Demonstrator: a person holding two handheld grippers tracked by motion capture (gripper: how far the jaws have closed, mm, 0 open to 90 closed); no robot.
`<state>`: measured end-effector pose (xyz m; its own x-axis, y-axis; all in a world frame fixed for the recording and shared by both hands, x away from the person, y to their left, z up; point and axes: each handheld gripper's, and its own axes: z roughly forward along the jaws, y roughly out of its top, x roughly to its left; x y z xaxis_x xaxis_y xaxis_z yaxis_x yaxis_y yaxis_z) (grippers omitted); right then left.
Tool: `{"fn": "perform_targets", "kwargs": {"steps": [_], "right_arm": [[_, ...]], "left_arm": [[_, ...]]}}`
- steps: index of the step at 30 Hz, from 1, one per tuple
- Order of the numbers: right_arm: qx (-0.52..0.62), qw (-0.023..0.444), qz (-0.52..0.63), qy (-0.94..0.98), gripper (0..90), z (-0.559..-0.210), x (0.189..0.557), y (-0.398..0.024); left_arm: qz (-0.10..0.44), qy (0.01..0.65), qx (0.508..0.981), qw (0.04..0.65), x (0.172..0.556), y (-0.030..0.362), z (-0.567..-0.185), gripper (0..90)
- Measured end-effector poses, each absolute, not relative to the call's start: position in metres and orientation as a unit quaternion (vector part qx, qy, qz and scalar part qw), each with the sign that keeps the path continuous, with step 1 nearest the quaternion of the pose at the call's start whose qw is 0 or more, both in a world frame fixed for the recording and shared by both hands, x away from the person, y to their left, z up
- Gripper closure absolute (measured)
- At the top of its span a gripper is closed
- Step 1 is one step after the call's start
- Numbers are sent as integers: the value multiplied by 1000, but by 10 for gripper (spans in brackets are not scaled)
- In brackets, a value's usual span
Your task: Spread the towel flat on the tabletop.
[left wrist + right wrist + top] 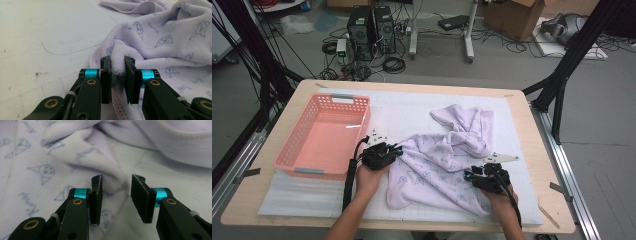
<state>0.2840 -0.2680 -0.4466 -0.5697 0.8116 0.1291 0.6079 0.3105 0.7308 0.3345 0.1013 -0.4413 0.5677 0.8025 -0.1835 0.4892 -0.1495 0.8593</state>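
My left hand-held gripper (398, 149) is clamped on a bunched fold at the left edge of the lilac towel (447, 160); in the left gripper view the cloth (160, 42) is pinched tight between my two pads, with its stitched hem hanging down below them. My right hand-held gripper (468, 175) hangs over the towel's right part, near the front edge of the worktop (522, 112). Its jaws stand partly apart with nothing gripped; in the right gripper view the printed cloth (50, 157) lies rumpled beneath and beyond them, free of both pads. The towel lies crumpled on the white mat (402, 112) that covers the worktop, spread from the middle toward the right side, one thick fold heaped toward the far edge. A pink basket (292, 150) sits on the left part of the worktop, just beside my left hand (371, 177), apart from the towel.
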Motion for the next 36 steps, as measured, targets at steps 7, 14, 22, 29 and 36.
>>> {"fn": "perform_targets", "kwargs": {"steps": [7, 14, 22, 29, 36], "right_arm": [[400, 188, 338, 831, 835, -438, 276, -259], [397, 198, 327, 835, 782, -433, 269, -271], [365, 164, 361, 843, 695, -434, 267, -262], [359, 153, 438, 810, 641, -417, 267, -279], [418, 175, 435, 778, 730, -410, 289, -295]], "left_arm": [[158, 436, 739, 489, 334, 103, -441, 771], [154, 418, 755, 481, 330, 94, -442, 770], [166, 429, 749, 477, 329, 104, -442, 767], [166, 426, 751, 477, 329, 105, -443, 767], [162, 424, 752, 478, 328, 105, -443, 764]]}}
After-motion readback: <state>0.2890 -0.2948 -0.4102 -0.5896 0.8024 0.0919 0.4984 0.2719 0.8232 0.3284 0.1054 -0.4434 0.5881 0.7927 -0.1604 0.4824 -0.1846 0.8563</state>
